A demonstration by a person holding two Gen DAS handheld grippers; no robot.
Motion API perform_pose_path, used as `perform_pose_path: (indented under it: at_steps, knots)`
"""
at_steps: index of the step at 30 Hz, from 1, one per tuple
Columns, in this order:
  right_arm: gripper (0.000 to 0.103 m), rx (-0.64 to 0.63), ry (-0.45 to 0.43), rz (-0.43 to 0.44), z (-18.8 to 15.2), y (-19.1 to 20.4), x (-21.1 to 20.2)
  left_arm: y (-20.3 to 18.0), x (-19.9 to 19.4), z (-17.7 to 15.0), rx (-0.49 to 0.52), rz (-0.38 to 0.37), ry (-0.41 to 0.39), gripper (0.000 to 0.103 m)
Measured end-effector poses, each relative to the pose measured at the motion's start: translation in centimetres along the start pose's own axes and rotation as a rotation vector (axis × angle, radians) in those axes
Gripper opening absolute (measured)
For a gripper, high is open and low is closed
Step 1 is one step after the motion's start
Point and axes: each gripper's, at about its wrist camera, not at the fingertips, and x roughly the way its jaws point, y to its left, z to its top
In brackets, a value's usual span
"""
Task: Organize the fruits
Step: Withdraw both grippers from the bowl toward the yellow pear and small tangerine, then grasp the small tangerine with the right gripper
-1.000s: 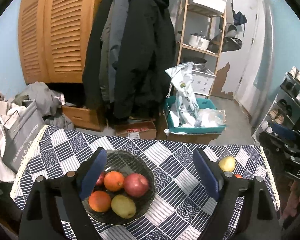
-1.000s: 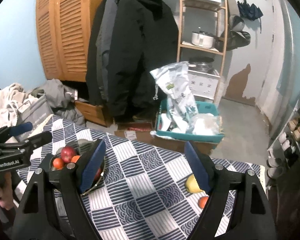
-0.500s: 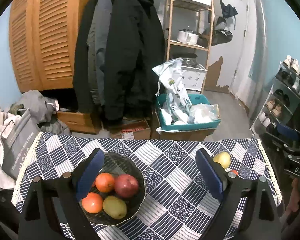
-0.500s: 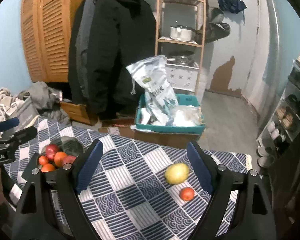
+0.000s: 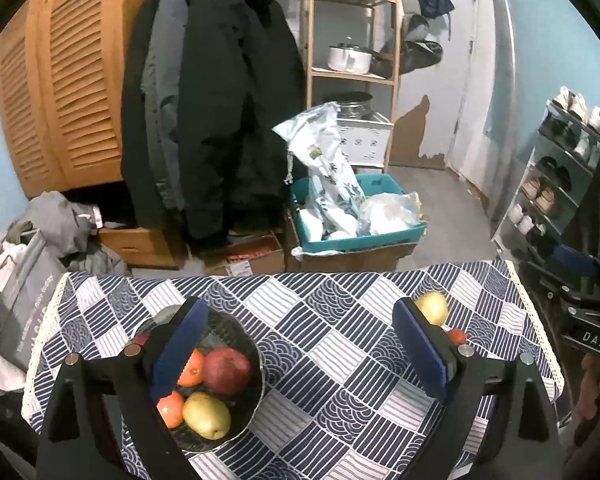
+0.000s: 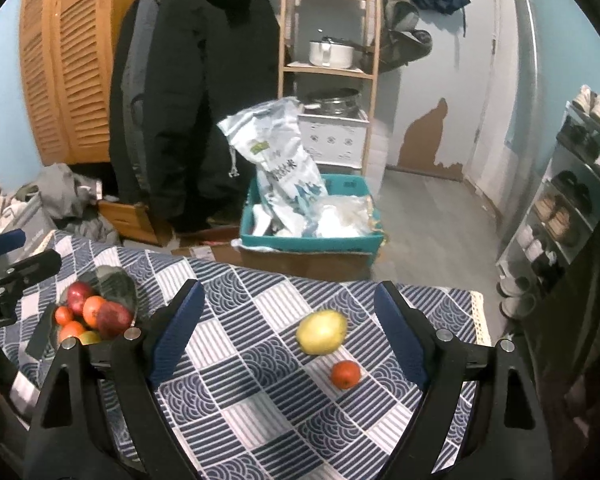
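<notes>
Right wrist view, nearest first: the right gripper [image 6: 286,332] stands with jaws wide and nothing between the pads; they have just been opening. Within the gap, toward 1 o'clock, a yellow pear [image 6: 321,332] lies on the patterned tablecloth [image 6: 236,400], and a small red-orange fruit [image 6: 345,374] sits just beside it at its 5 o'clock, apart from it. At 9 o'clock, well apart from both, the dark bowl [image 6: 118,286] holds several red and orange fruits.

Left wrist view: the left gripper [image 5: 300,348] is likewise wide and empty, its jaws also just having opened. Its left pad overlaps the bowl, which lies at 8 o'clock and contains a pomegranate-like red fruit [image 5: 226,371], an orange [image 5: 191,367], a second orange [image 5: 171,409] and a pear [image 5: 207,415]. Farther off, past the table's far edge at 12 o'clock, a teal crate [image 5: 360,240] of bags sits on the floor before hanging coats.

Assessment: two fruits remain outside the bowl. Risks: the pear is rounded and may roll off toward the near right table edge if one pad strikes it first. The small fruit is close enough to be knocked during that grasp. The bowl is already fairly full, so a dropped pear could dislodge its contents.
</notes>
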Motion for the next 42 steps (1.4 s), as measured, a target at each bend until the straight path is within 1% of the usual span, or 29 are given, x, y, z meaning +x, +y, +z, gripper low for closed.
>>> perform_pose_path:
  at_steps: [8, 12, 18, 23, 28, 33, 42]
  knots:
    - [0.086, 0.032, 0.034, -0.041, -1.1, -2.5, 1.0, -2.6, 1.9, -0.2, 0.042, -0.015, 0.039, 0.095]
    - [0.086, 0.045, 0.067, -0.058, -2.0, -3.8, 2.1, -3.6, 3.6, -0.6, 0.059, -0.017, 0.075, 0.095]
    - [0.086, 0.041, 0.132, -0.079, -3.4, -5.0, 4.4, -4.6, 6.2, -1.4, 0.066, -0.022, 0.130, 0.095]
    - [0.086, 0.047, 0.187, -0.088, -4.7, -5.8, 6.5, -5.3, 8.1, -2.3, 0.081, -0.016, 0.155, 0.095]
    - [0.086, 0.065, 0.242, -0.087, -5.8, -6.6, 8.2, -5.9, 10.2, -3.2, 0.106, -0.002, 0.194, 0.095]
    - [0.086, 0.091, 0.307, -0.081, -7.1, -7.4, 10.4, -6.1, 12.4, -4.2, 0.099, -0.010, 0.242, 0.095]
    - [0.086, 0.119, 0.431, -0.067, -10.0, -8.2, 16.0, -6.6, 15.7, -5.8, 0.101, -0.011, 0.296, 0.095]
